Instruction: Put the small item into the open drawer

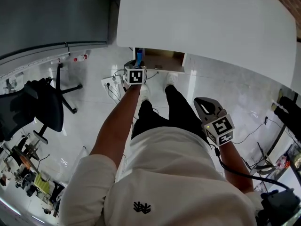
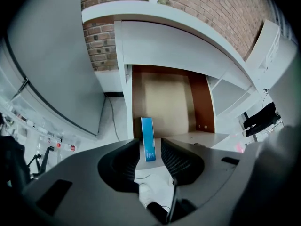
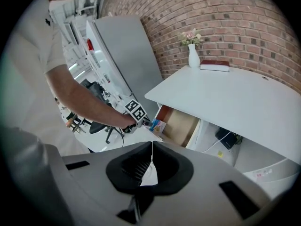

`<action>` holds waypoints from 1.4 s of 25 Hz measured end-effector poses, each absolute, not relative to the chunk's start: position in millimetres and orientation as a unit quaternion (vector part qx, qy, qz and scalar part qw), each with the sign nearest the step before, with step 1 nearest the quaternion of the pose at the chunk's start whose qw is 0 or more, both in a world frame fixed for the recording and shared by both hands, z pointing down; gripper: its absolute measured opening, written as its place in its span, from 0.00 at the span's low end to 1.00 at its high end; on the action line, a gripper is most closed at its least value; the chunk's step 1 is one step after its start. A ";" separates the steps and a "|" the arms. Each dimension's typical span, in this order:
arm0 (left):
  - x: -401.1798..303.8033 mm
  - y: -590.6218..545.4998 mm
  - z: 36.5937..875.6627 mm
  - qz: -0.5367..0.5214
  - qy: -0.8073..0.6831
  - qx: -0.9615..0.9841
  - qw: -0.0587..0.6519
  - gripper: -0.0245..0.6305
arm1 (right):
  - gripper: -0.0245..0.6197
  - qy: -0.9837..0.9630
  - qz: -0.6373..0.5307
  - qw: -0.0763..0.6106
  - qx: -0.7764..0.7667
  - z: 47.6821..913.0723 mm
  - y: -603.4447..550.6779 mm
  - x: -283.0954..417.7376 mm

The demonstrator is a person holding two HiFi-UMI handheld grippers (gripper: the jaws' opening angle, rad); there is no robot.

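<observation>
left tool point(image 2: 150, 147) wide open around the small blue box point(image 2: 147, 132) at the drawer point(image 2: 164, 102)
the jaws stand well apart, the box upright between them and not squeezed, at the open drawer's front left corner under the white bench point(image 1: 207, 22). i judge the step is letting go: draw straight back along the jaws without brushing the box, so it doesn't tip out. my right tool point(image 3: 150, 161) hangs by my side, closed on nothing.
</observation>
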State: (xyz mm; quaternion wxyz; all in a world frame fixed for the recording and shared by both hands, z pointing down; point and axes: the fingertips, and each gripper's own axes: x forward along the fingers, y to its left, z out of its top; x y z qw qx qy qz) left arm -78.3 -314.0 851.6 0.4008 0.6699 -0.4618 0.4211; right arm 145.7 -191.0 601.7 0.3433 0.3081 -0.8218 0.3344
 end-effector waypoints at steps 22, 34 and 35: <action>-140.4 -216.3 670.0 0.318 -0.403 0.770 0.379 0.23 | 0.09 -0.849 0.280 0.299 0.334 535.1 -138.2 29.4; -186.8 -146.5 585.0 0.237 -0.352 0.817 0.391 0.09 | 0.09 -0.858 0.258 0.286 0.340 514.7 -86.4 -27.9; -188.9 -140.8 579.1 0.224 -0.348 0.819 0.398 0.09 | 0.09 -0.858 0.255 0.286 0.342 512.7 -82.0 -30.6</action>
